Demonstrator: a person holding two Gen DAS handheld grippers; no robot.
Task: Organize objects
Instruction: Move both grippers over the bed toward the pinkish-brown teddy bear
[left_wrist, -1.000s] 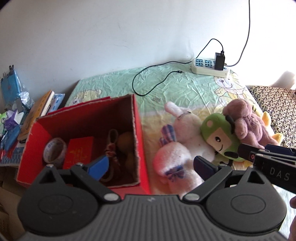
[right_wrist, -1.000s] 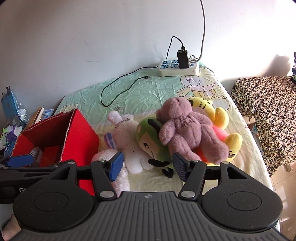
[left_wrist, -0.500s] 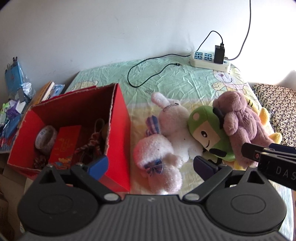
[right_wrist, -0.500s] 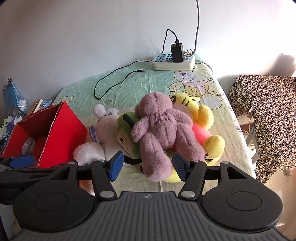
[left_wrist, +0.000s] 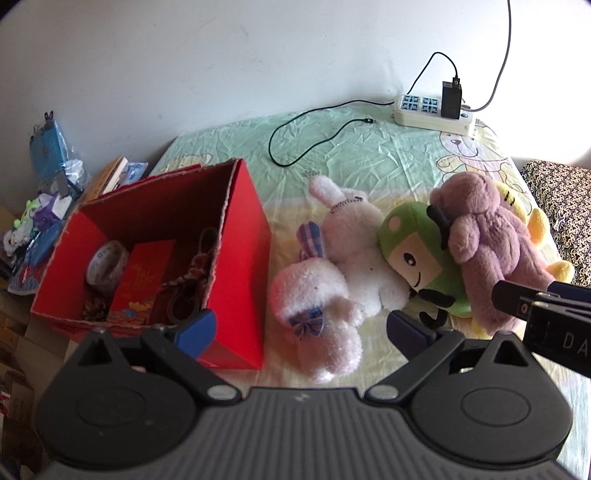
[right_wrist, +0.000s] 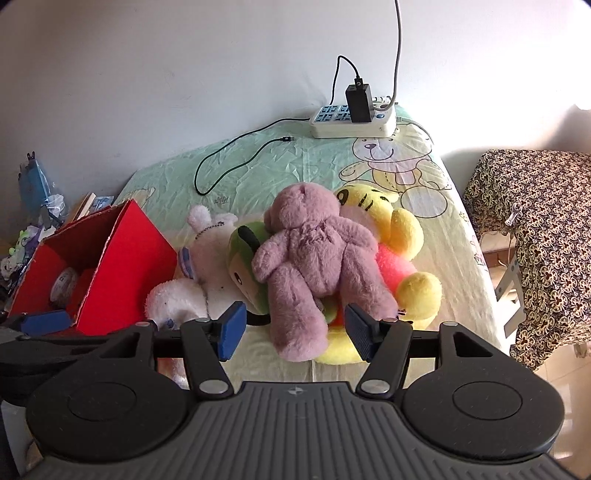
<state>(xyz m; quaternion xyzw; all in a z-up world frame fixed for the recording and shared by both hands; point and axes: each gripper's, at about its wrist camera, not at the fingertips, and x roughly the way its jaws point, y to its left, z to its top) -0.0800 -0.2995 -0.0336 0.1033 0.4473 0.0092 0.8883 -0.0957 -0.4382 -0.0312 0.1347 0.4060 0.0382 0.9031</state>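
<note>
Two hand-held grippers point down over the bed (right_wrist: 424, 199), both empty with pads apart: the right gripper (right_wrist: 293, 330) frames the legs of the mauve teddy bear (right_wrist: 317, 254) without touching it, while the left gripper (left_wrist: 301, 330) hangs above the white plush rabbit (left_wrist: 332, 280), its left pad over the red box (left_wrist: 240, 266). Only the left view looks into the box, showing a tape roll (left_wrist: 107, 264), a red packet (left_wrist: 144, 280) and cord. Only the right view shows the yellow plush (right_wrist: 406, 258) whole under the bear.
</note>
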